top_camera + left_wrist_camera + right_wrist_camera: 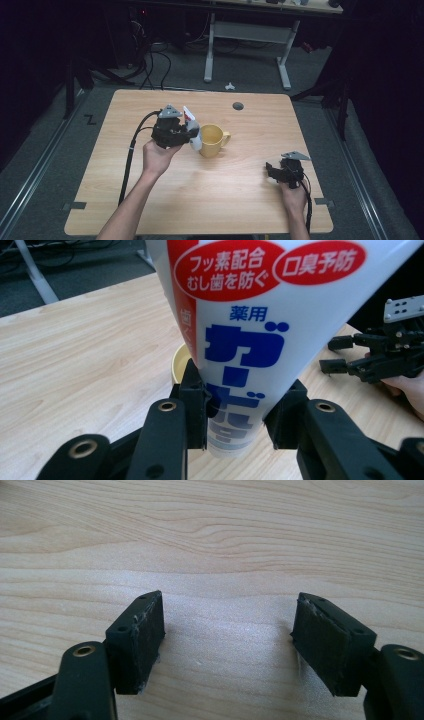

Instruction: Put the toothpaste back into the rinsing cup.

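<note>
Yellow mug: we see the mug standing upright near the middle of the wooden table, handle turned to the right, mouth open to the ceiling. That open mouth looks like the reason everything gathers here.

Mug contents: we cannot tell from the high view whether anything lies inside; in the left gripper view just a slice of the pale rim shows behind the tube.

Toothpaste tube: white with red ovals and blue lettering, the toothpaste tube is up off the table, touching or just left of the mug's rim in the high view, its narrow end low and its flat wide end up.

Left gripper: our left gripper has its jaws pressed against both sides of the tube's narrower lower part, a firm clamp with the tube filling the gap. We judge the low grip lets the tube stand tall so it can be steered end-first into the mug.

Right gripper: our right gripper has its jaws spread wide with nothing between them but bare wood. In the high view it rests well apart from the mug, near the table's front right, parked out of the way, we judge.

Left hand: our left hand carries its gripper from the near side.
</note>
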The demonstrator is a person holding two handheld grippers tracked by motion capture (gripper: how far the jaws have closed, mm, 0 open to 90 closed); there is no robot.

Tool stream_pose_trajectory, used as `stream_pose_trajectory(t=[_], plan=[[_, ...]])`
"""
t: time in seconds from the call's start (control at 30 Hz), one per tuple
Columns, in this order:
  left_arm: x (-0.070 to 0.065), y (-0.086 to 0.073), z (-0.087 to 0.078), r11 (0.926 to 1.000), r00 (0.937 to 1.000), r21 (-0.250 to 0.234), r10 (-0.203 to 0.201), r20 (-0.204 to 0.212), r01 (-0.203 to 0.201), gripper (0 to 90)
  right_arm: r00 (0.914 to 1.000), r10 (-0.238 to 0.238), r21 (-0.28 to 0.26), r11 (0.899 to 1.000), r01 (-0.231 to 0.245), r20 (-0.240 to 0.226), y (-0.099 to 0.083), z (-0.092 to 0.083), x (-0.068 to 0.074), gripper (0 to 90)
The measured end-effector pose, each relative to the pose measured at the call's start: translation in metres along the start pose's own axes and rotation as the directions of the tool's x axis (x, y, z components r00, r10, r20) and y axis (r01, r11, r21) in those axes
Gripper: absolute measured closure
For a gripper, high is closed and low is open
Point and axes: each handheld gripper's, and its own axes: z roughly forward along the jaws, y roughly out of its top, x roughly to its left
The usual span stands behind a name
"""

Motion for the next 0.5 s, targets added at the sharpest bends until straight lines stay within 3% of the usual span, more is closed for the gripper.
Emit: stream_pose_trajectory(t=[0.5], plan=[[-0.007, 0.019, 0.02, 0.9987, 0.9987, 0.008, 0.051, 0.0, -0.051, 66.9, 1.0, -0.002, 0.0, 1.0, 0.002, -0.001, 0.0, 0.0, 0.0, 29.1]])
